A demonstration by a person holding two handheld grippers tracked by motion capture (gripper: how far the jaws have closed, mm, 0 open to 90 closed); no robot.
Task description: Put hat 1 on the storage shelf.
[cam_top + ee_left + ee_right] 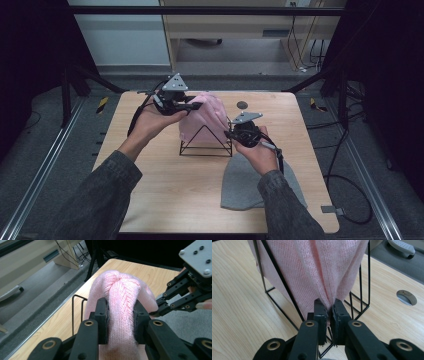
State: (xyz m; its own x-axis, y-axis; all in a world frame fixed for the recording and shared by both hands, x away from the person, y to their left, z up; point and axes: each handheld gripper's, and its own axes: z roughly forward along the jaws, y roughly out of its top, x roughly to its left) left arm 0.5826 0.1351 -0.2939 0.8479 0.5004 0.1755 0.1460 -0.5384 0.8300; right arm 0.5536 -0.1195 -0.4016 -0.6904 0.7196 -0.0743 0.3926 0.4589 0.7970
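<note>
Jaws of my left gripper (pixel 121 322) clench the pink knit hat (pixel 122 290); my right gripper (pixel 329 315) pinches its hem at four o'clock, over the black wire stand (pixel 359 285).

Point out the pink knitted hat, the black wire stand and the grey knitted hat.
pink knitted hat (pixel 202 120): high view, its side draped over the stand.
black wire stand (pixel 206 154): high view, front base wire.
grey knitted hat (pixel 240 187): high view, flat middle, on the table.

hat (pixel 202 117) on rack (pixel 206 145), second hat (pixel 245 185) right-front
</note>
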